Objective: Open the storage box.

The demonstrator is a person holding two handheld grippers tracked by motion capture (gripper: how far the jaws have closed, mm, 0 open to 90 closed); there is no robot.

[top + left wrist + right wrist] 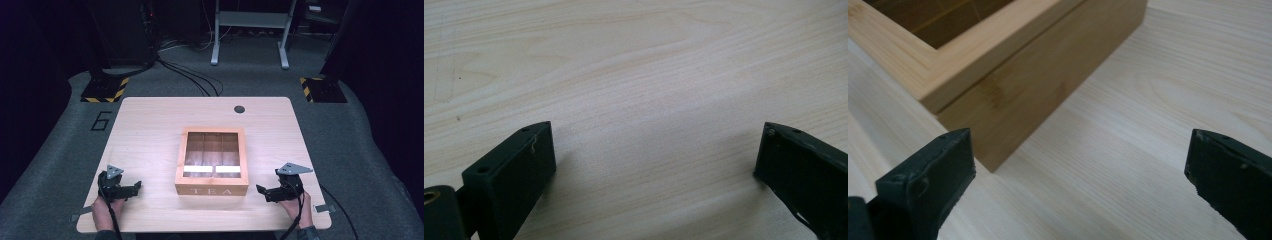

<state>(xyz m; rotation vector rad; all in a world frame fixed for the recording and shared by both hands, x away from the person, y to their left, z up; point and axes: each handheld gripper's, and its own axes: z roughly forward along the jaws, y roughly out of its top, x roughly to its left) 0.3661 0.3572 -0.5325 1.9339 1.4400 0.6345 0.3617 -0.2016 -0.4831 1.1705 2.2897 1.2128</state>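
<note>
We note a pale wood table (150,125) with rounded corners and a dark round grommet hole (239,109) near its far edge. It stands on grey carpet (360,150), which bears a dark numeral 6 (101,120) to the table's left. Two black bases with yellow-black hazard stripes (105,89) (322,89) sit beyond the far corners. Black cables (192,77) run across the floor from the left base. Farther back we see a grey metal frame (250,30) on two feet. The surroundings lie in deep shadow; light falls mainly on the table.
</note>
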